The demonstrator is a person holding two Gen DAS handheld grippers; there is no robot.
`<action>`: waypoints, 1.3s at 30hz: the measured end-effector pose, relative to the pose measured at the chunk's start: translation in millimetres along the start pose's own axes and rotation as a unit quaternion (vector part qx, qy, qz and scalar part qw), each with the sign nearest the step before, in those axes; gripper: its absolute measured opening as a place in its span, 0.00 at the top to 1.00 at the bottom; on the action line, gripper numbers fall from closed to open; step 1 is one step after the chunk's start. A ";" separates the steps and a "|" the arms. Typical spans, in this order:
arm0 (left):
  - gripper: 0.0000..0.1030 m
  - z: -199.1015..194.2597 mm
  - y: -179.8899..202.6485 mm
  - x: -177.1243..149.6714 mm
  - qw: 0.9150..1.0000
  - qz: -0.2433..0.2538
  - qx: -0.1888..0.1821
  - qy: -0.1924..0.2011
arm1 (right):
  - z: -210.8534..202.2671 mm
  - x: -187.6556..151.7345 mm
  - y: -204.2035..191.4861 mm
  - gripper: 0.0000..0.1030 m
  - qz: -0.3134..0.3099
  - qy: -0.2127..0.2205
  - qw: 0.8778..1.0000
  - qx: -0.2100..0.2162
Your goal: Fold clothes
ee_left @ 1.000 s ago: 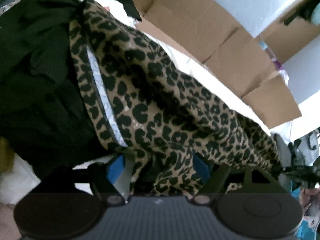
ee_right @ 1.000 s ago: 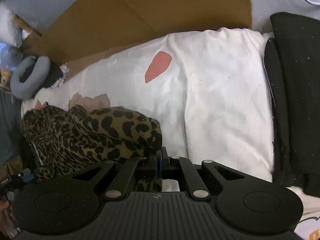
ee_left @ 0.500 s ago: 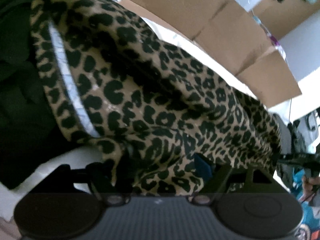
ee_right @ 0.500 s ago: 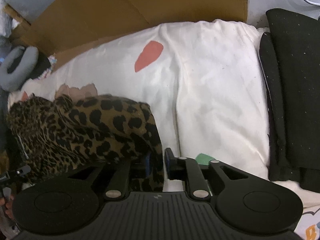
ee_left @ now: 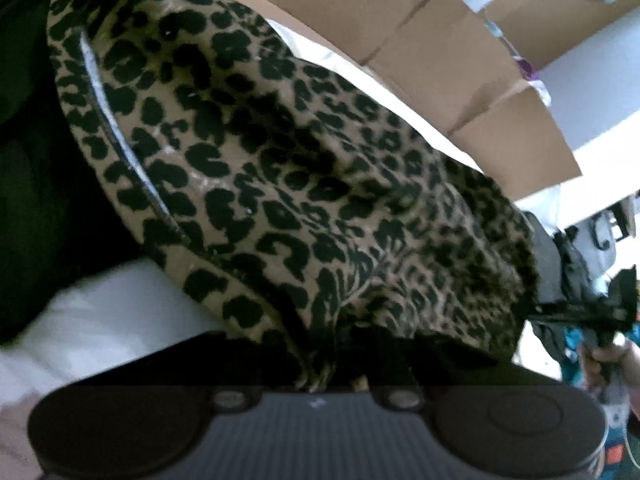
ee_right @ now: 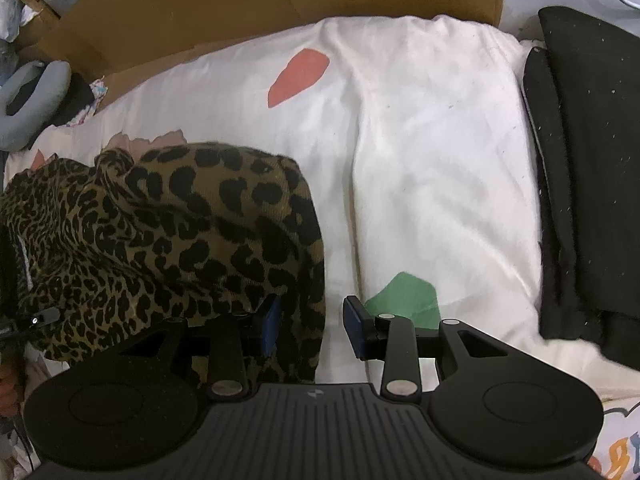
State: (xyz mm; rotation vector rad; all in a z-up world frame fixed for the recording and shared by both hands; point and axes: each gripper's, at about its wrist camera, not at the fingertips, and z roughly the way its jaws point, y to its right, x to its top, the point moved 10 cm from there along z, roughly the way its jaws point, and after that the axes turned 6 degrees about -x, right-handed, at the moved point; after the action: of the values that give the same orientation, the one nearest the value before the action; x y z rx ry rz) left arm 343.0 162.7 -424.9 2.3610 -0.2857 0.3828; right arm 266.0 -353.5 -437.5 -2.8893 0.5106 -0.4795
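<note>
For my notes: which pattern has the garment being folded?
Leopard print, black spots on tan; clearest in the right wrist view.

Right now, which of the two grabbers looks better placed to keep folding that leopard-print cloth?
Probably the left gripper: the leopard-print garment bunches down between its fingers. The right gripper is open, the cloth beside one finger.

On my left wrist view the leopard-print garment (ee_left: 288, 168) covers the fingers of the left gripper (ee_left: 352, 344) fully, so I cannot say how the jaws stand. This whole view is soft with blur. At 3 o'clock a hand (ee_left: 612, 360) is cut by the frame edge. On my right view the black folded clothes (ee_right: 592, 160) run out at 3 o'clock
</note>
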 end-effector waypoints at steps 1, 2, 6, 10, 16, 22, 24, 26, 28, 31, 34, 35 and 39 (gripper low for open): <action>0.92 -2.1 4.1 -3.7 1.000 0.000 -0.004 -0.003 | 0.6 -1.4 -0.5 0.60 0.000 -0.002 1.000 0.000; 0.92 -4.1 8.2 -7.3 1.000 0.000 -0.009 -0.006 | 1.4 -2.9 -1.1 0.60 -0.001 -0.004 1.000 0.001; 0.92 -14.6 17.7 -25.0 1.000 -0.004 -0.021 -0.020 | 3.3 -8.4 -2.4 0.59 -0.005 -0.010 1.000 -0.001; 0.92 -13.8 29.7 -35.0 0.999 -0.010 -0.033 -0.035 | 4.9 -15.1 -3.5 0.56 -0.004 -0.018 1.000 0.002; 0.93 -6.1 39.6 -58.4 0.997 -0.019 -0.051 -0.058 | 7.8 -32.5 -5.2 0.53 -0.001 -0.037 0.999 0.016; 0.94 1.7 57.6 -69.9 0.992 -0.015 -0.085 -0.089 | 9.4 -60.6 -10.4 0.53 0.008 -0.071 0.997 0.040; 0.94 4.1 63.5 -73.7 0.990 -0.013 -0.097 -0.099 | 10.4 -72.7 -14.9 0.53 0.013 -0.086 0.995 0.051; 0.94 6.5 69.5 -77.5 0.988 -0.012 -0.108 -0.110 | 10.9 -81.7 -20.1 0.53 0.011 -0.093 0.994 0.053; 0.94 8.2 73.4 -82.1 0.986 -0.007 -0.113 -0.122 | 11.1 -88.0 -22.0 0.53 0.018 -0.099 0.993 0.057; 0.91 9.5 73.7 -88.3 0.984 0.006 -0.103 -0.144 | 11.6 -96.8 -25.2 0.53 0.035 -0.111 0.991 0.068; 0.80 -3.1 67.9 -84.7 0.984 0.023 -0.088 -0.153 | 14.0 -101.4 -36.3 0.53 0.051 -0.122 0.987 0.094; 0.77 -9.5 65.8 -82.5 0.984 0.028 -0.085 -0.154 | 14.7 -102.9 -39.8 0.53 0.057 -0.126 0.985 0.103; 0.64 -30.7 56.4 -68.6 0.987 0.032 -0.063 -0.145 | 19.1 -110.3 -45.8 0.53 0.069 -0.129 0.982 0.121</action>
State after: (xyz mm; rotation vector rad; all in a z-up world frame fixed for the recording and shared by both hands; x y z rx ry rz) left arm 255.8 149.9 -392.4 2.2835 -0.5070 0.0468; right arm 188.2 -269.4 -476.5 -2.6086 0.5629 -0.1313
